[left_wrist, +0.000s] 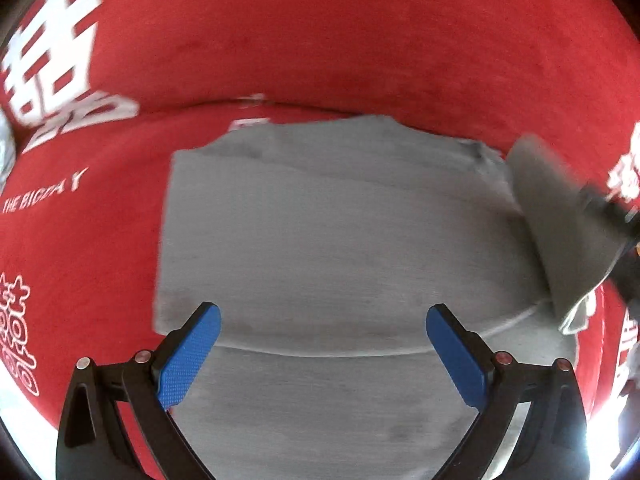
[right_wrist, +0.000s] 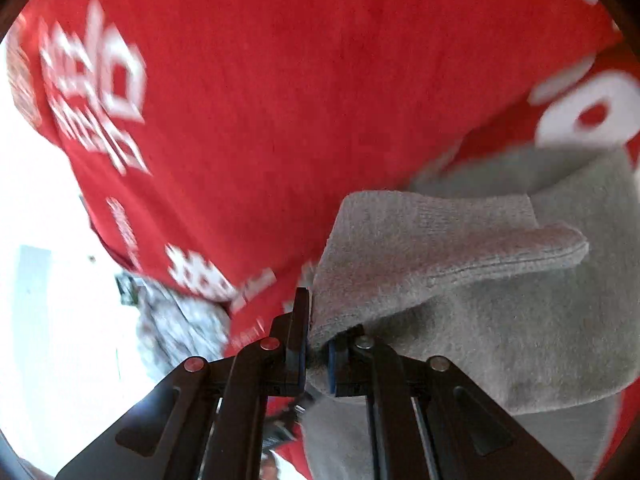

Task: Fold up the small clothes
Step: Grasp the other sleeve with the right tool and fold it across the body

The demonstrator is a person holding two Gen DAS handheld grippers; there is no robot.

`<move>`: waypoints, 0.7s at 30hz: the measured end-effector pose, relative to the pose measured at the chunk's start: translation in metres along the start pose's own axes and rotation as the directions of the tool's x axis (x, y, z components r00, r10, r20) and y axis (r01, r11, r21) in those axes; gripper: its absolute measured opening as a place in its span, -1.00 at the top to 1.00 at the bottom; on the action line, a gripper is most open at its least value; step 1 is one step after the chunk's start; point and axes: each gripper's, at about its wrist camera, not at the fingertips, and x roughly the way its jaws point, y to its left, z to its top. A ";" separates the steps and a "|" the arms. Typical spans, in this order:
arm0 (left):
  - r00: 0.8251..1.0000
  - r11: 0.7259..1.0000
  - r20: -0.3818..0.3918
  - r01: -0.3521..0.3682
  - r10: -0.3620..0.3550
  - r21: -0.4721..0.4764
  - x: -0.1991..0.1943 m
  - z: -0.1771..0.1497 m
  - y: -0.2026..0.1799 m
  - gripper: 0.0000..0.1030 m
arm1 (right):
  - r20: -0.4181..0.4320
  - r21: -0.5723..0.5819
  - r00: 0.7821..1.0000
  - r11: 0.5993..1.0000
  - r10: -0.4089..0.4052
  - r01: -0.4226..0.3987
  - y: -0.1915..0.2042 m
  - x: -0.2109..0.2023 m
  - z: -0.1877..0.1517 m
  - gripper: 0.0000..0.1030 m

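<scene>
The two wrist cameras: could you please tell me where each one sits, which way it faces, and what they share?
Left wrist: on the left gripper, looking steeply down on the grey garment spread on the red cloth; its blue-padded fingers stand open above the fabric.
Right wrist: on the right gripper, tilted across the red cloth; its fingers are shut on a lifted flap of the grey garment.
Shared: garment, red cloth; the right gripper holding the flap appears at the left view's right edge.

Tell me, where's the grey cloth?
In the left wrist view the grey cloth lies on the red cover, under the left gripper; its right edge is pinched in the right gripper.
</scene>
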 end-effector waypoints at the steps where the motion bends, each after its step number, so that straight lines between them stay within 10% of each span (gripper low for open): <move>1: 1.000 1.000 0.001 -0.002 0.002 -0.014 0.002 0.000 0.010 -1.00 | -0.023 0.003 1.000 1.000 -0.022 0.022 -0.001 0.014 -0.002 0.79; 6: 1.000 0.999 -0.013 0.004 -0.004 -0.042 0.015 -0.003 0.025 -1.00 | -0.119 0.086 0.981 0.982 -0.156 0.167 -0.021 0.059 -0.028 0.61; 8: 0.999 0.998 -0.015 0.028 -0.029 -0.050 0.016 -0.004 0.030 -1.00 | -0.097 0.124 0.984 0.979 -0.151 0.163 -0.027 0.051 -0.036 0.00; 12: 0.995 0.992 -0.012 0.095 -0.096 -0.080 0.017 -0.002 0.039 -1.00 | 0.033 0.193 0.982 0.965 -0.185 0.176 -0.031 0.026 -0.030 -0.09; 16: 0.987 0.981 -0.003 0.158 -0.160 -0.115 0.013 0.000 0.049 -1.00 | 0.096 0.267 0.980 0.953 -0.172 0.141 -0.030 0.024 -0.011 0.81; 21: 0.964 0.942 0.027 0.265 -0.266 -0.205 0.012 0.007 0.071 -1.00 | 0.011 0.005 0.988 0.988 -0.156 0.156 0.020 0.056 -0.007 0.82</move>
